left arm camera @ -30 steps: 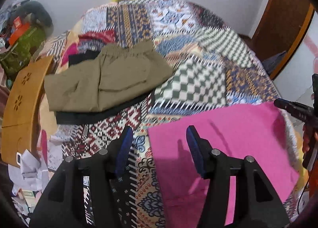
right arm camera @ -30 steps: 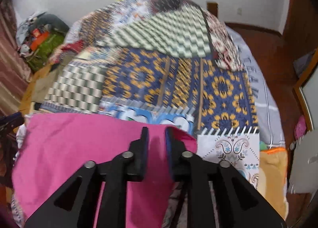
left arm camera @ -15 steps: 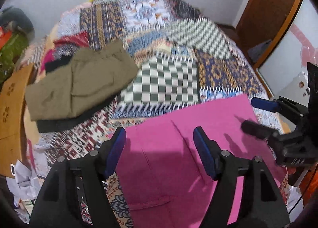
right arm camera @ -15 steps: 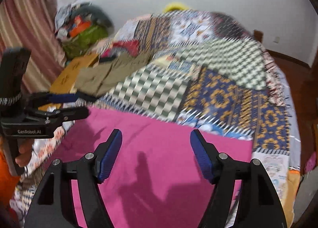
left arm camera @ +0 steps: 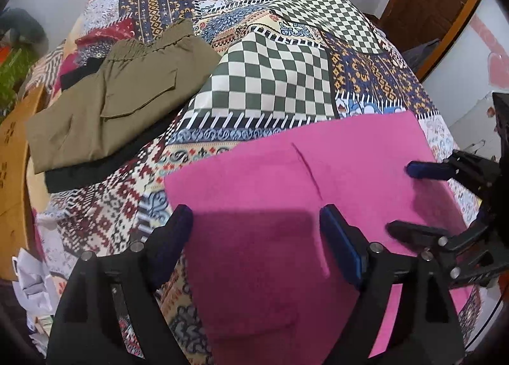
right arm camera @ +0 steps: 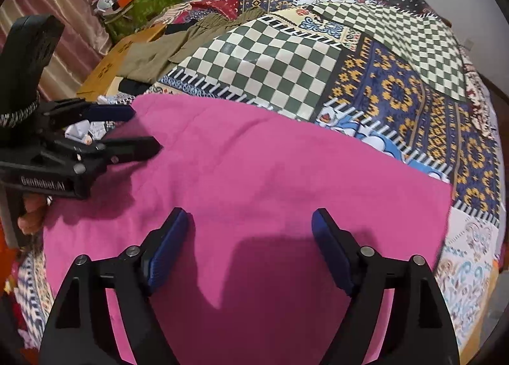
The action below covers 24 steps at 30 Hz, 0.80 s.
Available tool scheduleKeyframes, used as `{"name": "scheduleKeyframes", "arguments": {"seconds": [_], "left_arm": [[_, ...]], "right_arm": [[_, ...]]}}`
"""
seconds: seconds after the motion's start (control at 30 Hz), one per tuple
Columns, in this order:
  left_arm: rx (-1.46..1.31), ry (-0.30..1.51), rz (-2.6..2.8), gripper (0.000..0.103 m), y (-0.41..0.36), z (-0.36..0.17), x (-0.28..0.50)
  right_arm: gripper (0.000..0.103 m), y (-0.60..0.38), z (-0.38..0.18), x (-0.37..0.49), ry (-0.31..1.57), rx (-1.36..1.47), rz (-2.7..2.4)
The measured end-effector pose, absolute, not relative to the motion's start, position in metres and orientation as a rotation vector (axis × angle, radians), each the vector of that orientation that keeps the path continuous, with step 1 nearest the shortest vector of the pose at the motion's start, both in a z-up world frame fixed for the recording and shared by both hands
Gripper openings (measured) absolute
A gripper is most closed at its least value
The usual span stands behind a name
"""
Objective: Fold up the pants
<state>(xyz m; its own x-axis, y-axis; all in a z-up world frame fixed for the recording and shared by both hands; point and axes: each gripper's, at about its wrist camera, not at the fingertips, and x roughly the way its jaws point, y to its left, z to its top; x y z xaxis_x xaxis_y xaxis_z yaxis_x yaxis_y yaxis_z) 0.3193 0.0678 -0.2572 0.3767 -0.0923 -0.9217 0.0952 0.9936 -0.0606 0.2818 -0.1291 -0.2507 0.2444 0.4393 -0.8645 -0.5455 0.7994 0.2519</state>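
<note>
The pink pants (left arm camera: 286, 206) lie flat on the patchwork bedspread (left arm camera: 276, 79), filling the lower centre and lower right of the left wrist view and most of the lower half of the right wrist view (right arm camera: 254, 174). They are folded into a broad, roughly rectangular panel; in the left wrist view its long axis runs from the lower centre of the frame up toward the upper right, where a straight far edge ends against the blue-and-white patterned patch. A thin crease runs down the middle of the cloth in that view. Which end is the waistband cannot be told. The left gripper (left arm camera: 254, 241) hovers over the near part of the pants with its fingers (left arm camera: 340, 247) spread wide apart, holding nothing; in the right wrist view it shows at the left edge of the frame (right arm camera: 140, 129), over the left border of the cloth. The right gripper (right arm camera: 246, 244) also sits above the pink cloth with its fingers (right arm camera: 165, 247) wide apart and empty, and shows at the right edge of the left wrist view (left arm camera: 404, 199). In the upper left of the left wrist view, well apart from the pink pants, olive pants (left arm camera: 111, 101) lie folded on top of a black garment (left arm camera: 92, 171).
</note>
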Motion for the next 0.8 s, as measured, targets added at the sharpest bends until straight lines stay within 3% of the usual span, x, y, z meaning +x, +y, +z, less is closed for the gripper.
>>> {"name": "scheduleKeyframes", "arguments": {"seconds": [0.8], "left_arm": [[0.013, 1.099, 0.007, 0.084, 0.082, -0.223, 0.201]], "right_arm": [[0.082, -0.209, -0.237, 0.188, 1.119, -0.053, 0.502]]}}
